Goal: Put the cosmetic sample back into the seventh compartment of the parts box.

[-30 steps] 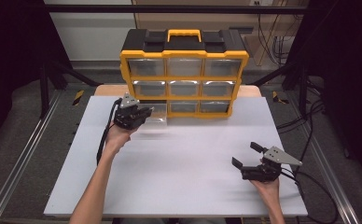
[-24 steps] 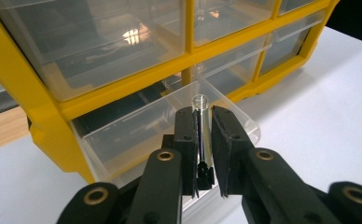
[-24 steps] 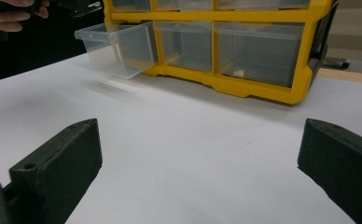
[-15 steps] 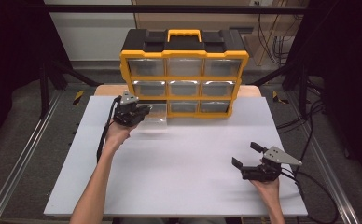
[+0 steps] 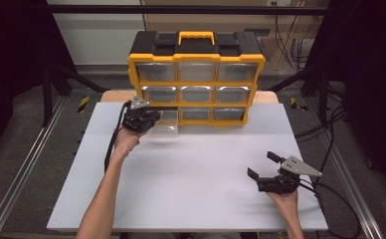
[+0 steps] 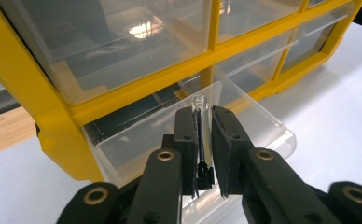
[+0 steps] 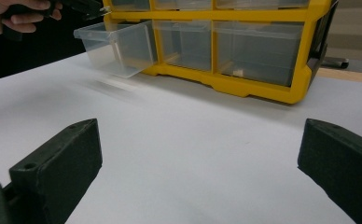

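A yellow and black drawer organiser point(image 5: 196, 77) stands at the far edge of the white table point(image 5: 191, 179), with three rows of clear drawers. The bottom-left clear drawer point(image 5: 164, 122) is pulled out towards the person. The left gripper point(image 5: 146, 121) is at that drawer's left end and seems to touch it, though its jaws are hard to make out here. The right gripper point(image 5: 262, 167) rests near the table's front right, jaws spread apart, well away from the organiser.
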Motion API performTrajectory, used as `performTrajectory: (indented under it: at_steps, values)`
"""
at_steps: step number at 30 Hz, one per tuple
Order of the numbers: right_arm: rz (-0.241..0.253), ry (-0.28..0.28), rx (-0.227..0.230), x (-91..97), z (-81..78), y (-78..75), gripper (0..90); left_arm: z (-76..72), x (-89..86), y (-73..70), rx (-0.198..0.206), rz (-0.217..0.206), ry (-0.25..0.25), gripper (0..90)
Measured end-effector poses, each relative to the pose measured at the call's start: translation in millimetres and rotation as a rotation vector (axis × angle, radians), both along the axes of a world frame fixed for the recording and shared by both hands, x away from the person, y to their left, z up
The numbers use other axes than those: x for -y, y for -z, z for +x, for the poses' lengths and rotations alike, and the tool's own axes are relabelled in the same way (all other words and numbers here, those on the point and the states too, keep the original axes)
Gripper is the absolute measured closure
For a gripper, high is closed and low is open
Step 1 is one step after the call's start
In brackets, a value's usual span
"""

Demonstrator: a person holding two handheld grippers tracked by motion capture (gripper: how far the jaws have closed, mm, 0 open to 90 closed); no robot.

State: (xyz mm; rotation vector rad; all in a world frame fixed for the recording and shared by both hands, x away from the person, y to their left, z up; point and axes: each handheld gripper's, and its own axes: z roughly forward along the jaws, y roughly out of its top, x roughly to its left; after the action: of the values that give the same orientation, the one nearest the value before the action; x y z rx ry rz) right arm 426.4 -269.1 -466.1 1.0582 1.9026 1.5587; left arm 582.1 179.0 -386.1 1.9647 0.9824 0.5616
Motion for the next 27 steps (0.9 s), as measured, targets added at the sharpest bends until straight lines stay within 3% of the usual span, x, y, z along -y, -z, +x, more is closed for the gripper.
performTrajectory:
  at_steps: [27]
  values:
    - [0.001, 0.0, -0.002, 0.1, -0.2, -0.1, 0.5, 14.6, -5.2, 17.9, -0.039, 0.028, -0.03, 80.2]
